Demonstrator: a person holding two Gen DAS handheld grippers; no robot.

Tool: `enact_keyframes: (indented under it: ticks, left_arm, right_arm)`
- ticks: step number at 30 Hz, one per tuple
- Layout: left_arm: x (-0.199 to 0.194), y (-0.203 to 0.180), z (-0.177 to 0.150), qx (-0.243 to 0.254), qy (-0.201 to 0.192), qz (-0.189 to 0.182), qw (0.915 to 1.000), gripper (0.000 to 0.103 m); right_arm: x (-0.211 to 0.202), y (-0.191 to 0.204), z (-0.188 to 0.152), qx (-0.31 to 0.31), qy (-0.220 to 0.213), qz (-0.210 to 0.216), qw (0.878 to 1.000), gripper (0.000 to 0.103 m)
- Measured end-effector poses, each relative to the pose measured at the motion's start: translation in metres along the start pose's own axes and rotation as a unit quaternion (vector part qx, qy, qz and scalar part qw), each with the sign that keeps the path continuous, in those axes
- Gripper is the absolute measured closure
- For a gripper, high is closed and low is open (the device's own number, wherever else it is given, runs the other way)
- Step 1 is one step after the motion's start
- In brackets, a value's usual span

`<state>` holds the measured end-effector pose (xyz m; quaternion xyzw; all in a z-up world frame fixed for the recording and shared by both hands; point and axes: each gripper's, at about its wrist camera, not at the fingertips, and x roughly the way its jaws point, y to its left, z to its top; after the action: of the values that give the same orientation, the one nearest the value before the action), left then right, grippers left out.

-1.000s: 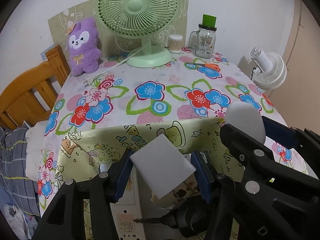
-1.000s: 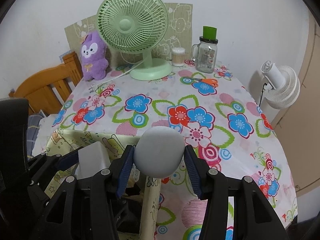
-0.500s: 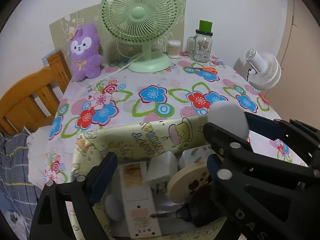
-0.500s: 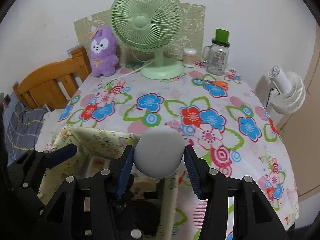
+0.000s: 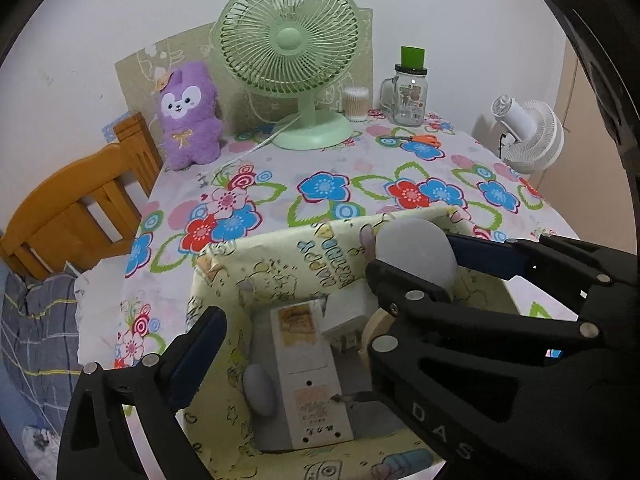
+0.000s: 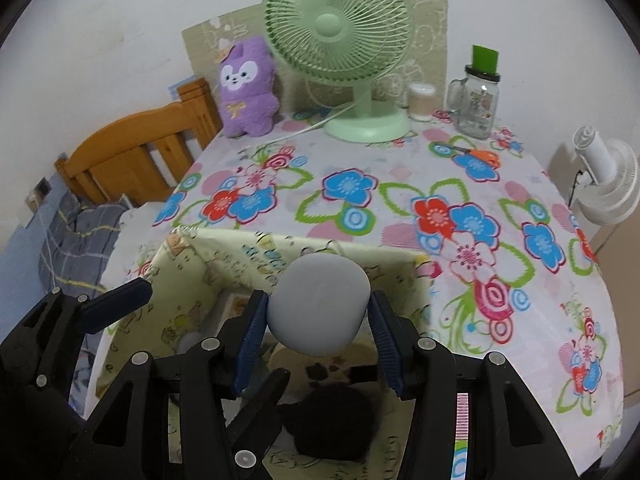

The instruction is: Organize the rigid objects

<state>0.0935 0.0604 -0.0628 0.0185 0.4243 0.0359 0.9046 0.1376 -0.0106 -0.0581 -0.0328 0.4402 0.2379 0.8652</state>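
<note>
A yellow cartoon-print storage box (image 5: 296,256) stands at the table's near edge; it also shows in the right wrist view (image 6: 224,256). Inside lie a white power strip (image 5: 308,376), a white adapter (image 5: 344,316), a small pale oval object (image 5: 260,388) and a round wooden-rimmed thing (image 5: 370,328). My right gripper (image 6: 318,312) is shut on a rounded white-grey object (image 6: 318,304) and holds it over the box; the object also shows in the left wrist view (image 5: 416,252). My left gripper (image 5: 288,344) is open and empty above the box; its right finger is hidden behind the right gripper.
On the floral tablecloth (image 5: 360,184) stand a green desk fan (image 5: 292,60), a purple plush toy (image 5: 188,116), a cotton-swab jar (image 5: 355,100), a glass mug jar with green lid (image 5: 408,92) and orange scissors (image 5: 424,140). A wooden chair (image 5: 80,200) is left, a white fan (image 5: 528,136) right.
My left gripper let go of the white block into the box and opened. Both grippers rose and moved over the box; the right still holds the rounded object.
</note>
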Motion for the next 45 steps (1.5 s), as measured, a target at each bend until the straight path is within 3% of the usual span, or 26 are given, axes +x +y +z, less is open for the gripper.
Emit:
enact_keyframes:
  ticks: [5,7,9,18,45]
  left_arm:
    - [-0.001,0.004,-0.003,-0.006,-0.003,0.011,0.9999,0.004]
    - [-0.002,0.004,-0.004,-0.007,-0.003,0.012,0.9999,0.004]
    - [-0.004,0.003,-0.004,-0.007,-0.003,0.011,0.9999,0.004]
    - [-0.019,-0.014,-0.004,-0.002,-0.018,-0.007,0.9998,0.003]
    - [-0.066,-0.070,-0.001,0.009,-0.061,-0.022,0.9978,0.000]
  right_arm:
    - [0.002,0.004,-0.002,-0.005,0.010,0.006,1.000,0.047]
    - [-0.002,0.005,-0.002,-0.012,0.005,0.002,1.000,0.044]
    - [-0.006,0.005,-0.002,-0.018,-0.002,-0.007,1.000,0.032]
    - [-0.035,-0.009,-0.009,-0.016,-0.034,-0.041,0.998,0.020]
    - [-0.116,-0.061,-0.037,0.026,-0.091,-0.089,0.991,0.009]
